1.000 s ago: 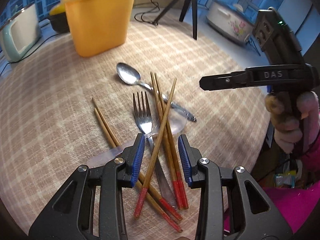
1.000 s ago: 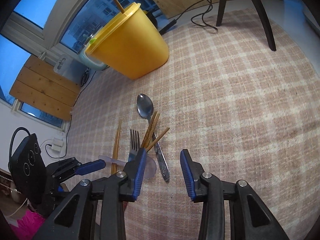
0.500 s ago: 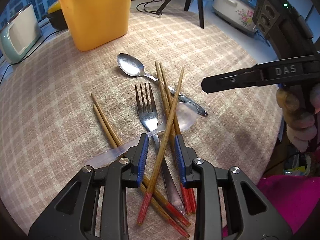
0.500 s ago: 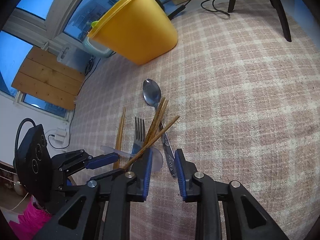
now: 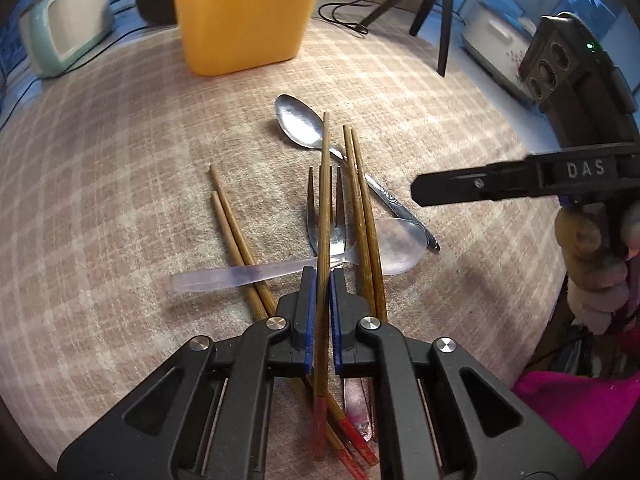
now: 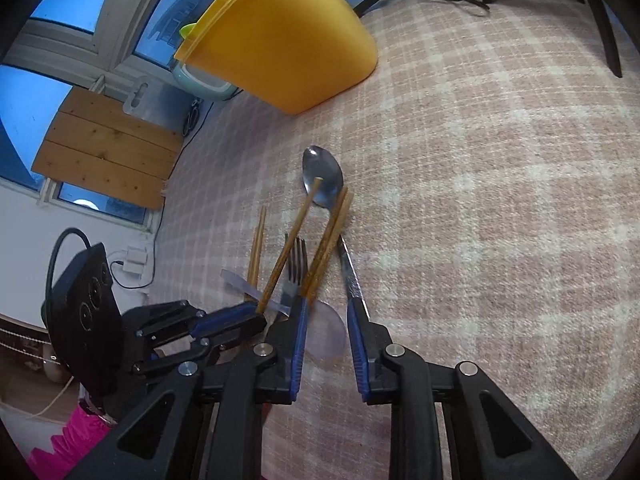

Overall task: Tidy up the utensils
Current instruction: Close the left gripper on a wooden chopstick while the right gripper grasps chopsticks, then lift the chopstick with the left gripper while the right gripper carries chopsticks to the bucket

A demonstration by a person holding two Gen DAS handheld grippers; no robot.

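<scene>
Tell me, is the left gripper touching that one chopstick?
Touching. The left wrist view shows the left gripper with both blue fingers pressed against the chopstick.

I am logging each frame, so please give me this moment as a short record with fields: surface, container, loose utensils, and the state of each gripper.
surface: checked cloth
container: yellow bin, upright at the far side
loose utensils: metal spoon, fork, clear plastic spoon, several chopsticks in a crossed pile
held item: one chopstick, tip raised above the pile
left gripper: fingers shut on the chopstick
right gripper: fingers open, holding nothing, low by the pile
</scene>
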